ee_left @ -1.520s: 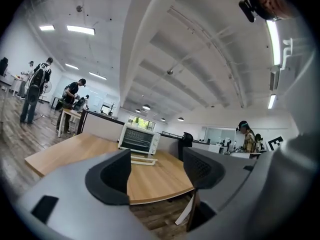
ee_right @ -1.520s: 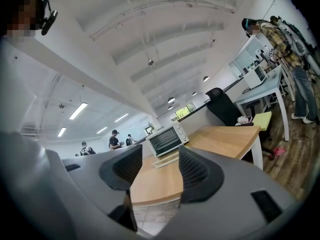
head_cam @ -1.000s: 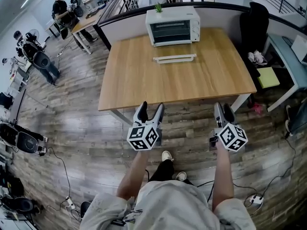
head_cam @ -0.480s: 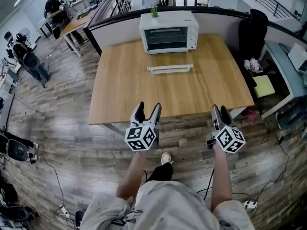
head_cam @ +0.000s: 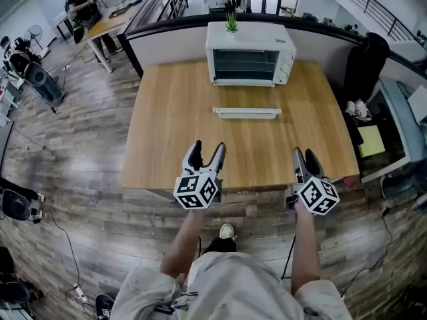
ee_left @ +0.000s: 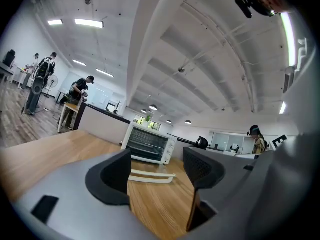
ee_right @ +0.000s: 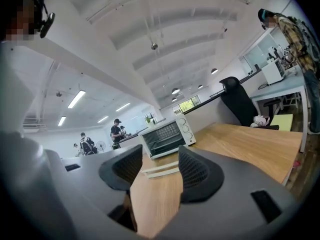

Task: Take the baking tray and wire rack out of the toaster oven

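Left hand-held gripper — agape, empty

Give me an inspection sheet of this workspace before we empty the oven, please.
Surface: wooden table, mostly bare.
Job's things: white toaster oven at the far edge; shelf lines show inside, tray and rack not told apart.
Clutter: long white piece lying before the oven; small plant on top.
Grippers: left gripper and right gripper open, empty, at the near edge.
Cables: cable on the floor at left.
Surroundings: black chair at right; person at a far desk.
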Demonstrator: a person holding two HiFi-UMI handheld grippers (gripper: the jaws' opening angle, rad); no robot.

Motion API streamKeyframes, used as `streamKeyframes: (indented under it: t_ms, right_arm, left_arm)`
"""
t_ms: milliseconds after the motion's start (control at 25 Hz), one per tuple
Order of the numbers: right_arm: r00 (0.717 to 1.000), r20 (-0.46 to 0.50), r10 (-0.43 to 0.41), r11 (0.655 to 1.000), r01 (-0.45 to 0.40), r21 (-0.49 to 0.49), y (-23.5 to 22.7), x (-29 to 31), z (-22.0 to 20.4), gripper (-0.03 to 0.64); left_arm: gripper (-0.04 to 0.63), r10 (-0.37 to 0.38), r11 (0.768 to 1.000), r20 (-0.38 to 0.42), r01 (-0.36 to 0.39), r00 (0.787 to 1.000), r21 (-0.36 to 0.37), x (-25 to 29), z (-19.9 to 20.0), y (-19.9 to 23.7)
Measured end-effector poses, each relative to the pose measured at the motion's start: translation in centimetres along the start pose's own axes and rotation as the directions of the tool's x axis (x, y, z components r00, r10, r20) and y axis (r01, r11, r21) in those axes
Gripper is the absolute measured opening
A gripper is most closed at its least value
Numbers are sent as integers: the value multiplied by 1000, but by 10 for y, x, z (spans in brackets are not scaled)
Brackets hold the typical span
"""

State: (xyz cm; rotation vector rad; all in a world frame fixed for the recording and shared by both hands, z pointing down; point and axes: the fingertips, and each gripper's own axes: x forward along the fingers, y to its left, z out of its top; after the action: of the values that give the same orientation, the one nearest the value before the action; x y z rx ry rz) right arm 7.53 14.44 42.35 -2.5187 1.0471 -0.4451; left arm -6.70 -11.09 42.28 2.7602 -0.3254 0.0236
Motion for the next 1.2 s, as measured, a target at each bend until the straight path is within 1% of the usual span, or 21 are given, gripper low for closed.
streamKeyframes:
  t_ms: [280, 480, 640, 800, 1000, 1200]
  right_arm:
    - [1000, -9, 18, 1000, -18, -12, 12, 54, 5, 230]
    - [999, -12, 31, 999, -31, -12, 16, 82, 6, 230]
    - [999, -13, 46, 999, -46, -5, 18, 100, 8, 229]
    - [998, -17, 62, 998, -62, 16, 8, 126, 12, 225]
    - [993, -29, 110, 994, -109, 28, -5, 177, 21, 222]
    - [987, -50, 150, 988, -148, 38, -20, 221, 37, 218]
  left_arm:
    - [336, 1, 999, 13, 0, 1000, -48, 34, 9, 28]
    - [336, -16, 997, 28, 18, 999, -76, 58, 17, 36]
    - [336, -16, 997, 31, 18, 999, -80, 74, 23, 40]
    - [336, -7, 997, 31, 9, 999, -82, 95, 26, 41]
    - [336, 24, 997, 37, -22, 999, -73, 136, 28, 47]
    - [336, 54, 997, 18, -53, 998, -58, 182, 30, 46]
